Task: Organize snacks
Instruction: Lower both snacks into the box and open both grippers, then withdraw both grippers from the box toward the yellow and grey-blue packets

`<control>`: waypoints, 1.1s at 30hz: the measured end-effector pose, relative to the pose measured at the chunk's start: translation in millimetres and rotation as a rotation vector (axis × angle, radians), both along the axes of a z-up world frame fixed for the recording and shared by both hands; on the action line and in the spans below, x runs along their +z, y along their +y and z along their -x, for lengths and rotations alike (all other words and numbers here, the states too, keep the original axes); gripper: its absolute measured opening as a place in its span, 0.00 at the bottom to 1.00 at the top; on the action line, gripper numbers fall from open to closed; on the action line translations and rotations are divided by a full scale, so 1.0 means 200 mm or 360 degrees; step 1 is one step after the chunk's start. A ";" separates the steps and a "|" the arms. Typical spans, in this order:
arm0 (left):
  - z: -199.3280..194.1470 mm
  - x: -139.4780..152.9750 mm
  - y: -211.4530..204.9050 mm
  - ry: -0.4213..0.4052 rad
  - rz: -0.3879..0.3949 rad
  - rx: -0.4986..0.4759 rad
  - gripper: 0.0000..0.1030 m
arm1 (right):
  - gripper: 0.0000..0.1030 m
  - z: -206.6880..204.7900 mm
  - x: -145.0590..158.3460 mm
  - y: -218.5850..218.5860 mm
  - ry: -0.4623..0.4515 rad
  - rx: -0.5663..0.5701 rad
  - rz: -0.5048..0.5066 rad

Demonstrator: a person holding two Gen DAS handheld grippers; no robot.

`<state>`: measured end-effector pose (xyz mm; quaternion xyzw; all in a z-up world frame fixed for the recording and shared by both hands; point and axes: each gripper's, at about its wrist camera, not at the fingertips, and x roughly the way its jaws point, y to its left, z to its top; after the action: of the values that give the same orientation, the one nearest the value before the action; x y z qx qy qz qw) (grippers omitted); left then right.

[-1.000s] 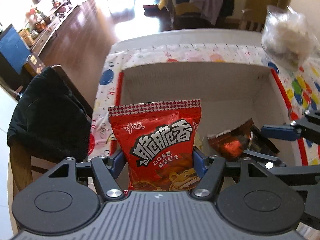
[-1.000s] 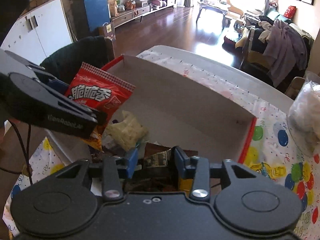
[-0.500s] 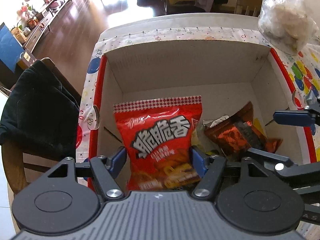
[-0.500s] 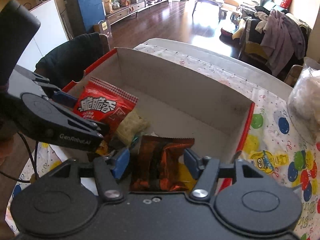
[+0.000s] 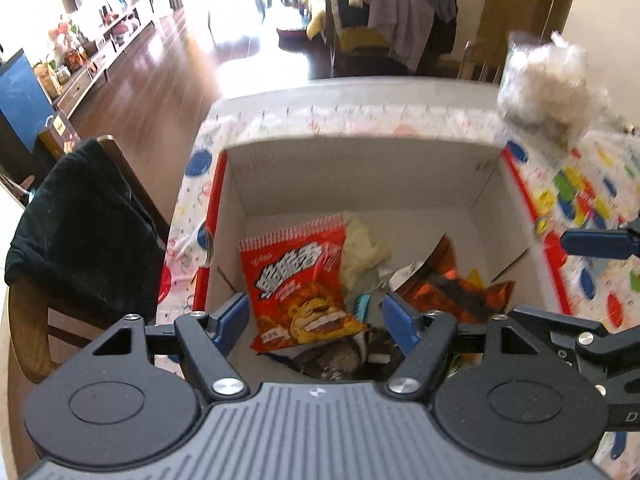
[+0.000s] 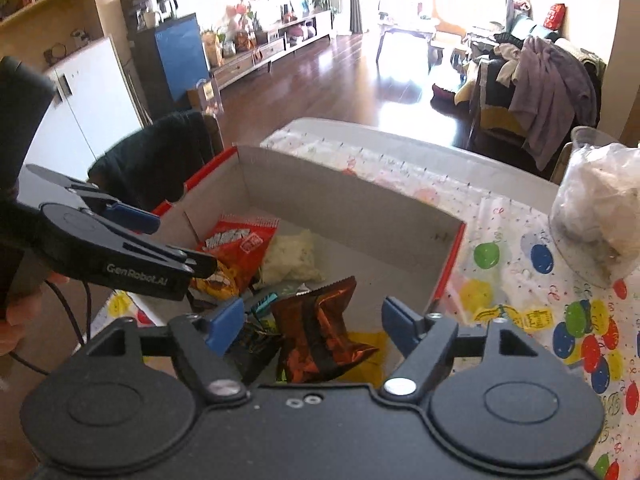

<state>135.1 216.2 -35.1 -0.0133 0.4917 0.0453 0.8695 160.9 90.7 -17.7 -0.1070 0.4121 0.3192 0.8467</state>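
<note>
A cardboard box (image 5: 360, 172) with red outer sides stands on the table; it also shows in the right wrist view (image 6: 352, 208). Inside lie a red snack bag (image 5: 298, 280) with Chinese lettering, a pale yellow bag (image 5: 362, 252), a brown-orange foil bag (image 5: 448, 288) and dark packets. My left gripper (image 5: 316, 320) is open and empty above the box's near-left part, over the red bag's lower end. My right gripper (image 6: 312, 320) is open and empty above the foil bag (image 6: 320, 328). The left gripper (image 6: 132, 240) also shows in the right wrist view.
A clear plastic bag of white stuff (image 5: 548, 84) stands on the balloon-print tablecloth (image 6: 540, 280) right of the box. A chair draped in black cloth (image 5: 80, 232) stands at the table's left. The table's far edge lies just behind the box.
Both grippers opened and let go: the red bag dropped flat into the box from the left, the foil bag from the right. Both grippers have risen and pulled back.
</note>
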 end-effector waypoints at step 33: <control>-0.04 0.11 -1.01 -0.0286 0.0177 -0.0295 0.88 | 1.00 -0.01 0.06 -1.14 -0.0054 -0.0372 -0.0020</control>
<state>142.7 14.4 -14.1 -0.0200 0.4127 -0.0640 0.9084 163.9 -137.9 -5.3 -0.0583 0.4053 0.2190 0.8857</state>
